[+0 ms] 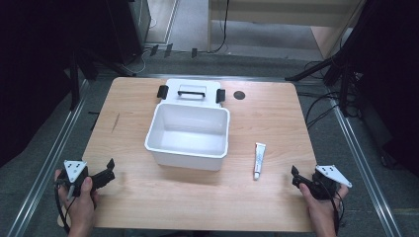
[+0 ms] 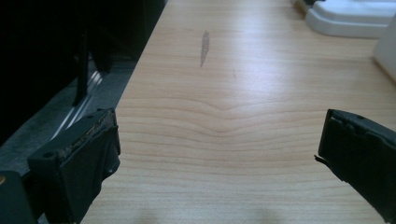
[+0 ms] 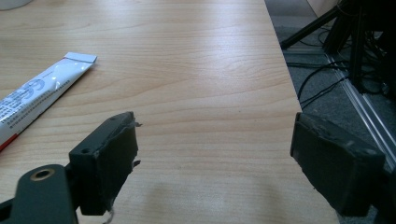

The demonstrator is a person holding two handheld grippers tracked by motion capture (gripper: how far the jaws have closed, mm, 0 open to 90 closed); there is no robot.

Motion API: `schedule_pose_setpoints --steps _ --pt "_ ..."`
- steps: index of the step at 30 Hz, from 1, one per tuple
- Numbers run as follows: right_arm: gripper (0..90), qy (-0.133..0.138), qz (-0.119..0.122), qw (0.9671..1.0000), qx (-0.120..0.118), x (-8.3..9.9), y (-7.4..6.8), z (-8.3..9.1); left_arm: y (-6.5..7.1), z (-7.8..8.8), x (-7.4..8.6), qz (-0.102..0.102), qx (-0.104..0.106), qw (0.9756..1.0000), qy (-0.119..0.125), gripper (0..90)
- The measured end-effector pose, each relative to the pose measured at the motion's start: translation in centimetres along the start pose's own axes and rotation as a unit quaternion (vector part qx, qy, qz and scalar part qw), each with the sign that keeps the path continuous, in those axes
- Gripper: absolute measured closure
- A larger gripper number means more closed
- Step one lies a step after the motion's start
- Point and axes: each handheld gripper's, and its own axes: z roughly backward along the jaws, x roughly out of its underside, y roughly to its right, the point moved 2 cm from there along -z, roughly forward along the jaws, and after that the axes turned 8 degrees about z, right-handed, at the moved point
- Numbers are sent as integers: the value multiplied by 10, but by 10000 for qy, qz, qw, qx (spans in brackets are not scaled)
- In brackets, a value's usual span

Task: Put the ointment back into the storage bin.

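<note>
Your left gripper (image 1: 101,173) and right gripper (image 1: 298,176) wait at the table's (image 1: 276,113) near corners, jaws wide and empty. The tube (image 1: 259,160) lies flat toward the right edge, just beside the open white box (image 1: 190,136), within your right gripper's reach

The white tube (image 3: 35,95) lying on the desk (image 3: 196,60) carries blue print and a large blue figure along its side, but the letters are too small and blurred to read.
</note>
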Motion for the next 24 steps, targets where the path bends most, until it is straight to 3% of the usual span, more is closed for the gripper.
schedule_pose_setpoints --steps 4,11,18,24 --pt "194 5 -46 10000 -80 0 1 0 1 0 0 -76 -28 10000 -28 0" --pt "210 21 6 9999 -123 -2 0 2 -1 -1 0 19 81 9998 -167 0" --pt "220 24 300 9994 -185 -6 -6 4 -1 -3 -1 -11 111 9995 -279 0" --pt "268 -40 507 9986 -110 -15 -11 8 -3 -4 -1 132 137 9994 -275 0"
